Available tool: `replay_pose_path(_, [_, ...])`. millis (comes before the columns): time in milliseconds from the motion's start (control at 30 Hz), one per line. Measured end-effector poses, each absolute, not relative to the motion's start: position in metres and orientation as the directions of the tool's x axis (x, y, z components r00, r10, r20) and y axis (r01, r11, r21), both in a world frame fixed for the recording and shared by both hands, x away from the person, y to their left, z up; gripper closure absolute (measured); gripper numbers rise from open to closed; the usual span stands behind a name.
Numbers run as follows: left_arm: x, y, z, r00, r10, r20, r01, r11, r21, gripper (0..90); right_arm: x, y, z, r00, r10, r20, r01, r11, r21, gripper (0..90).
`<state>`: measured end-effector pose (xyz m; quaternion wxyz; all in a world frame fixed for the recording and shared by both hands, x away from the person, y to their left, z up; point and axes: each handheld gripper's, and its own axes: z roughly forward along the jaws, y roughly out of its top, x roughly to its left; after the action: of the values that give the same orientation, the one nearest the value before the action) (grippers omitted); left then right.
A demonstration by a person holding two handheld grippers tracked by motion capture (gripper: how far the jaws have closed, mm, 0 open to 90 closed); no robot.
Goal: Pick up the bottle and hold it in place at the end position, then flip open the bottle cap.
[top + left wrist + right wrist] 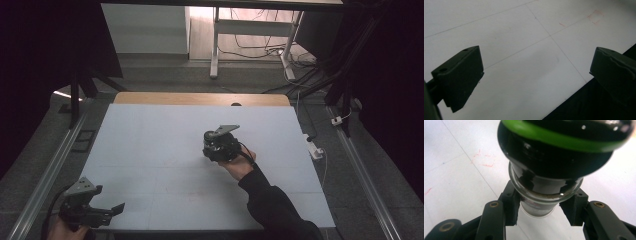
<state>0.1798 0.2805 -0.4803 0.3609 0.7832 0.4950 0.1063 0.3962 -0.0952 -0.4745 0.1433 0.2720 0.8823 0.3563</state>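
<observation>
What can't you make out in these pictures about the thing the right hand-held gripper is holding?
- High view: the right hand-held gripper hides the held thing.
- Right gripper view: the black jar with a green band is cut off by the top edge, so its top is unseen; it is close and blurred.
- Its contents: dark glass, cannot tell.

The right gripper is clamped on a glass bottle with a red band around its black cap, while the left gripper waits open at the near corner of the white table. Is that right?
Not quite. The band is green, not red, as the right gripper view shows. The rest holds: the right gripper is clamped on the glass bottle below its black cap, and the left gripper waits open at the near corner of the white table.
</observation>
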Motion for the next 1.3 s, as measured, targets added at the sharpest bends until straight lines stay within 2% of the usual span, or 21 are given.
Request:
replay_pose_path(467, [0.179, 0.281, -0.48, 0.487, 0.852, -0.193, 0.7, -0.249, 0.669, 0.0, 0.41, -0.076, -0.493, -0.804, 0.589, -0.08, 0.377, 0.61, 0.698, 52.3])
replay_pose_path(933, [0.18, 0.282, -0.48, 0.49, 0.848, -0.201, 0.701, -0.246, 0.669, 0.0, 0.414, -0.077, -0.505, -0.801, 0.592, -0.088, 0.388, 0.627, 0.676, 52.2])
replay_pose_path(1300, [0.181, 0.281, -0.48, 0.49, 0.849, -0.199, 0.703, -0.249, 0.666, 0.0, 0.417, -0.081, -0.507, -0.802, 0.595, -0.053, 0.402, 0.604, 0.688, 52.3])
